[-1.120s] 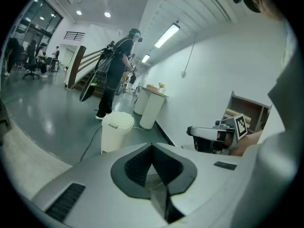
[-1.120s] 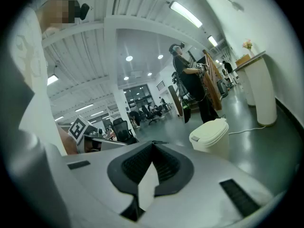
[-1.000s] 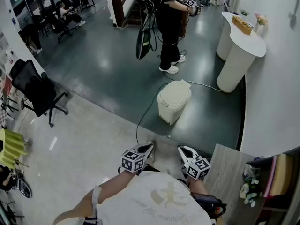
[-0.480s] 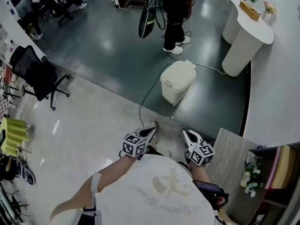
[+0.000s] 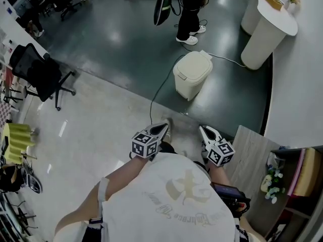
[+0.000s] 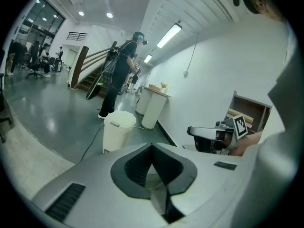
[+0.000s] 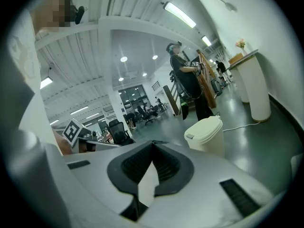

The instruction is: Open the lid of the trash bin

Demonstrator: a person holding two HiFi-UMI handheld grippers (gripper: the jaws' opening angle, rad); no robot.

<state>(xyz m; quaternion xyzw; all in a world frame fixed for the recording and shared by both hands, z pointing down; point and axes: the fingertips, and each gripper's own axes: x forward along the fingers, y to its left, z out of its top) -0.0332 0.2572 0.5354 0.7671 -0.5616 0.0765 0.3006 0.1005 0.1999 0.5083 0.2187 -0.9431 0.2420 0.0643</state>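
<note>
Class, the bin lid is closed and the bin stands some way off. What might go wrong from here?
A cable runs along the approach path to the trash bin: a possible trip hazard. Another person stands just behind the bin, so reaching in may crowd them.

The trash bin (image 5: pixel 192 74) looked like smooth cream plastic. The dark floor (image 5: pixel 116 39) was glossy; the lower-right tabletop (image 5: pixel 251 158) showed wood grain.

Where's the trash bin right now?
In the head view the cream trash bin stands on the dark floor, a bit right of centre, just in front of a standing person's white shoes and left of the white counter.
</note>
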